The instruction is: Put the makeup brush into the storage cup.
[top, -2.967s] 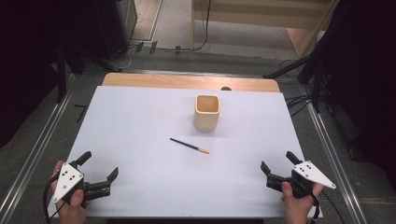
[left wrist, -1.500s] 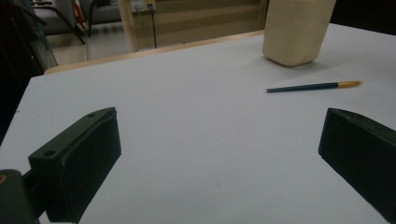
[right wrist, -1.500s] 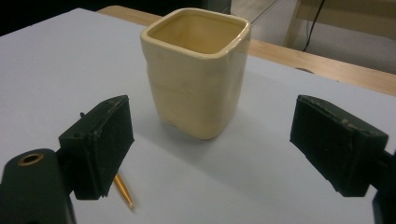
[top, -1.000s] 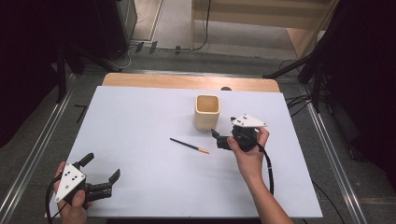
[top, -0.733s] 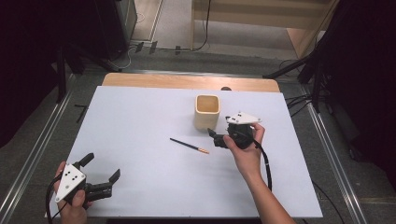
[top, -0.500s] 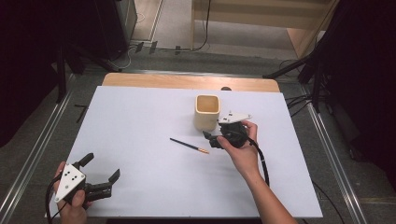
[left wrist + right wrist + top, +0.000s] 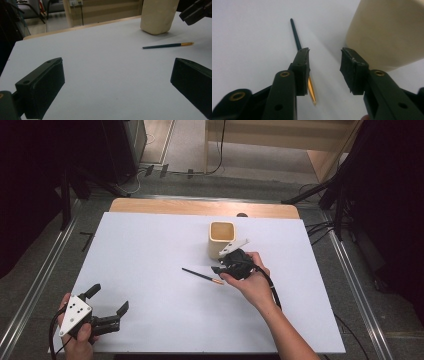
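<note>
A thin dark brush (image 7: 201,276) with a gold tip lies on the white table (image 7: 145,245), just left of a cream square cup (image 7: 221,239). My right gripper (image 7: 218,268) hovers open over the gold end, close beside the cup's front. In the right gripper view the brush (image 7: 296,36) runs under the left jaw of my gripper (image 7: 324,56), and the cup (image 7: 387,32) stands just past the right jaw. My left gripper (image 7: 110,298) is open at the front left corner, holding nothing. From the left gripper view (image 7: 117,75) the brush (image 7: 165,45) and cup (image 7: 158,16) lie far off.
A wooden strip (image 7: 200,207) borders the table's far edge. Metal rails (image 7: 35,285) run along both sides, with black stands and cables on the floor beyond. The right gripper's cable (image 7: 272,290) trails back along the forearm.
My right gripper has travelled from the front right corner to the middle, then edged left and down over the brush's gold end. The left gripper has stayed put.
</note>
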Motion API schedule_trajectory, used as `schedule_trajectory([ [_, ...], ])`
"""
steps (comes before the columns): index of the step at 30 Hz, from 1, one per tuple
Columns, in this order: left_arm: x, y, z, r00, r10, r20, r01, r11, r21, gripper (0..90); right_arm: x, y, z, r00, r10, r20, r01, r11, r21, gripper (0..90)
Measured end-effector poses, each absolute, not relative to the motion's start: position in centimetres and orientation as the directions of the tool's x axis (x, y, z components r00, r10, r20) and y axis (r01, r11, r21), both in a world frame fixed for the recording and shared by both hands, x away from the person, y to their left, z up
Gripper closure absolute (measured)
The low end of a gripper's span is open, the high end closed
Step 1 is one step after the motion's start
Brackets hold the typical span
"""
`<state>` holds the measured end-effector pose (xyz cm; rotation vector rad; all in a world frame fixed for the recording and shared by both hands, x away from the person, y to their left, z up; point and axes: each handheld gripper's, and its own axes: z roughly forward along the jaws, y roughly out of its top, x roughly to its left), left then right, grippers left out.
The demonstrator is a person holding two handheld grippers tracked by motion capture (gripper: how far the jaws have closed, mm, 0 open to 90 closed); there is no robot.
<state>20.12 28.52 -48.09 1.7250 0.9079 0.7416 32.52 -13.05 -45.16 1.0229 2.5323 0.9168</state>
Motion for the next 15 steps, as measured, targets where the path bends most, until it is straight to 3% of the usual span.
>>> schedule_trajectory([
  [6,20.1,28.6,-48.1,0.528,0.847,0.061,0.229,-0.211,0.950,0.0,32.7,-12.1,-45.4,-0.769,0.637,-0.046,0.504,0.649,0.569,70.1],
  [15,20.1,28.5,-48.1,0.529,0.846,0.061,0.229,-0.211,0.950,0.0,33.4,-11.1,-45.7,-0.805,0.594,-0.006,0.516,0.704,0.488,71.0],
])
